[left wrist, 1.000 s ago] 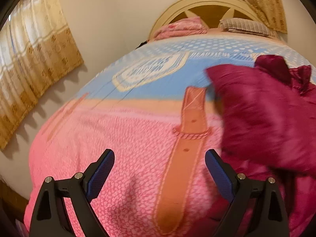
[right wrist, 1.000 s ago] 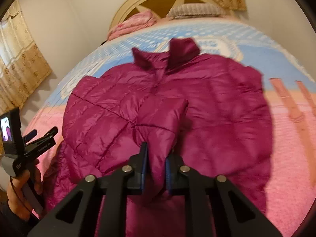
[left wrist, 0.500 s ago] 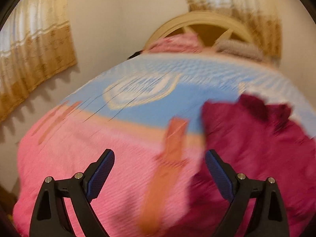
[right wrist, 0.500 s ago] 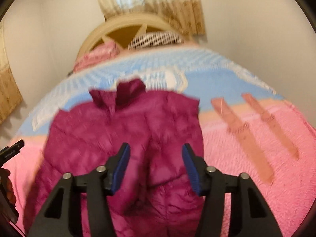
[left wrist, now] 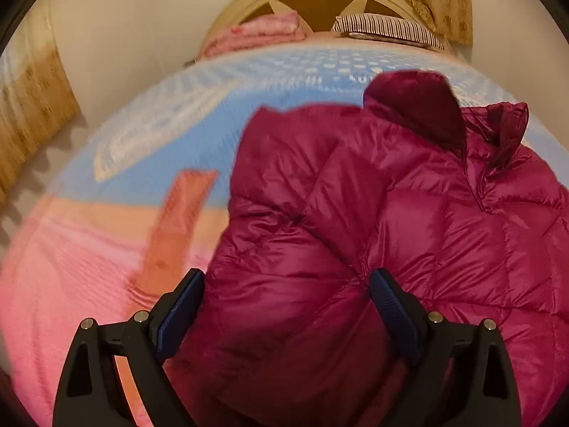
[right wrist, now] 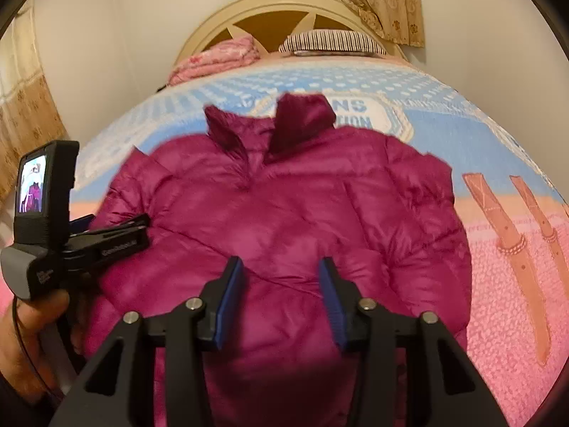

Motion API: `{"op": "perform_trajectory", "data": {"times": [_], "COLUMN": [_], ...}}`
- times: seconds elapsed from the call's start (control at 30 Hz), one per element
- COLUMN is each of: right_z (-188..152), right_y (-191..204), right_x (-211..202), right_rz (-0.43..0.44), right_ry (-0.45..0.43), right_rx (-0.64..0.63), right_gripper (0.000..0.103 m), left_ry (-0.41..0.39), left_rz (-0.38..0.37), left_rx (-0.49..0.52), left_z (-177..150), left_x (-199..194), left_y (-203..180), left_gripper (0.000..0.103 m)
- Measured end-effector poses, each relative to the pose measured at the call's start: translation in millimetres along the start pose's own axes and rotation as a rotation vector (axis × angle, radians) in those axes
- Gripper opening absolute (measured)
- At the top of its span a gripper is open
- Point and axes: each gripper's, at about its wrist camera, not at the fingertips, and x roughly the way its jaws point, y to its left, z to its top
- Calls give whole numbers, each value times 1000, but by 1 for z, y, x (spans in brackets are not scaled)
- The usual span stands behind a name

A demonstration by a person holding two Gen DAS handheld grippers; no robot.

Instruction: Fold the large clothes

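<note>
A magenta quilted puffer jacket [right wrist: 284, 213] lies front up on the bed, collar towards the headboard, with both sleeves folded in over the body. My right gripper [right wrist: 280, 267] hovers above the jacket's lower middle. Its jaws are closing, with only the fabric beneath showing in the gap and nothing pressed by the pads. In the left wrist view the jacket [left wrist: 391, 231] fills the right half, and my left gripper [left wrist: 286, 281] stands wide open over its left side, holding nothing. From the right wrist view, the left gripper [right wrist: 138, 226] sits at the jacket's left edge in a person's hand [right wrist: 32, 316].
The bed cover [left wrist: 89, 284] is pink near me and blue farther off, with orange strap prints [right wrist: 512, 245]. A folded pink blanket [right wrist: 217, 57] and a striped pillow [right wrist: 330, 41] lie by the cream headboard [right wrist: 270, 14]. Curtains [left wrist: 32, 114] hang on the left wall.
My right gripper let go of the folded sleeve, opened and drew back a little. My left gripper swung right from the bare cover to above the jacket's left side.
</note>
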Motion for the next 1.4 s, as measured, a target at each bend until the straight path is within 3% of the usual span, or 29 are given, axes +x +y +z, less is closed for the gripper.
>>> {"op": "perform_trajectory", "data": {"times": [0.17,0.37,0.6,0.73,0.8,0.9,0.93,1.0,1.1,1.17,1.23,1.4], "right_z": [-15,-16,-17,-14,-7,8,14,25,36,35,34,27], "right_y": [1,3,8,6,1,-4,-3,0,4,5,-1,-11], "right_x": [12,18,25,18,-4,-37,-40,-43,-27,-13,-4,15], "right_rz": [-18,-43,-86,-66,-48,-56,-55,-42,-44,-60,-59,-15], "right_ry": [9,34,47,52,3,-115,-126,-138,-110,-84,-59,-16], "right_rx": [-17,-32,-67,-70,-45,-5,-4,1,-2,-10,8,38], "right_gripper": [46,46,46,46,50,54,51,25,25,25,25,25], "left_ry": [20,17,22,19,-28,-111,-126,-145,-154,-155,-143,66], "left_rz": [-3,31,26,12,-37,-48,-57,-103,-178,-147,-121,7], "left_rx": [-29,-10,-13,-50,-110,-161,-167,-175,-94,-19,12,46], "left_z": [0,0,-2,0,2,16,21,34,46,48,49,41], "left_x": [5,6,9,-5,-26,-53,-59,-70,-74,-63,-44,32], "left_y": [3,-4,-1,14,36,60,61,52,11,-17,-31,-29], "left_gripper": [102,102,102,102,102,102,102,102,102,102,102,102]}}
